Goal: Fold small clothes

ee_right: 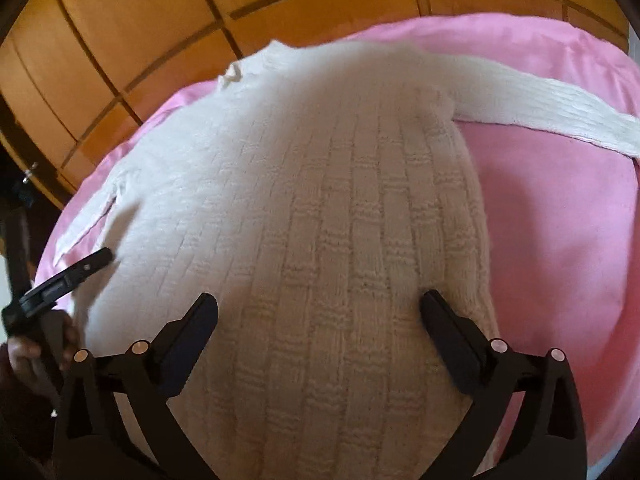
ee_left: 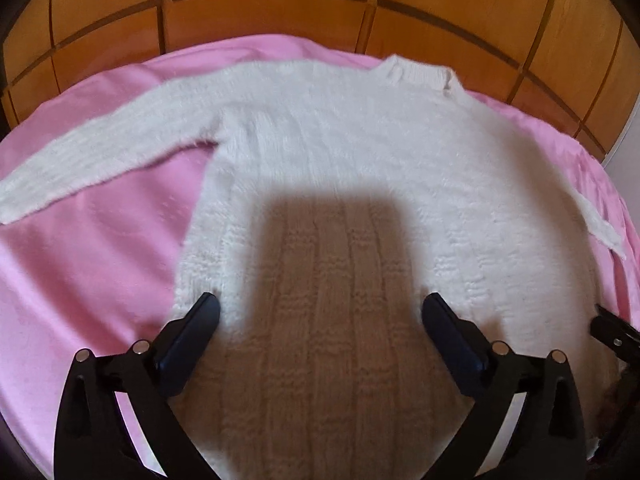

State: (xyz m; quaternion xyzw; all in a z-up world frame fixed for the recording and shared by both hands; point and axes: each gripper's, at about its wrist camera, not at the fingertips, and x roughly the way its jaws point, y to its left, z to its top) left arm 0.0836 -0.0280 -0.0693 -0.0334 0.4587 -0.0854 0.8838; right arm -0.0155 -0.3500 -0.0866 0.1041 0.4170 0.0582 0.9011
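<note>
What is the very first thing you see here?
A fluffy white sweater lies spread flat in the middle of a pink sheet, sleeves stretched out to both sides. Close up at the bottom, the left gripper and right gripper hang wide open over its lower part.

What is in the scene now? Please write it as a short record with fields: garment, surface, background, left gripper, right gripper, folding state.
garment: white knitted sweater, spread flat, both sleeves out to the sides
surface: pink sheet
background: wooden panels
left gripper: open, over the lower left part of the sweater, nothing between its fingers
right gripper: open, over the lower right part, nothing held
folding state: no fold made yet
</note>
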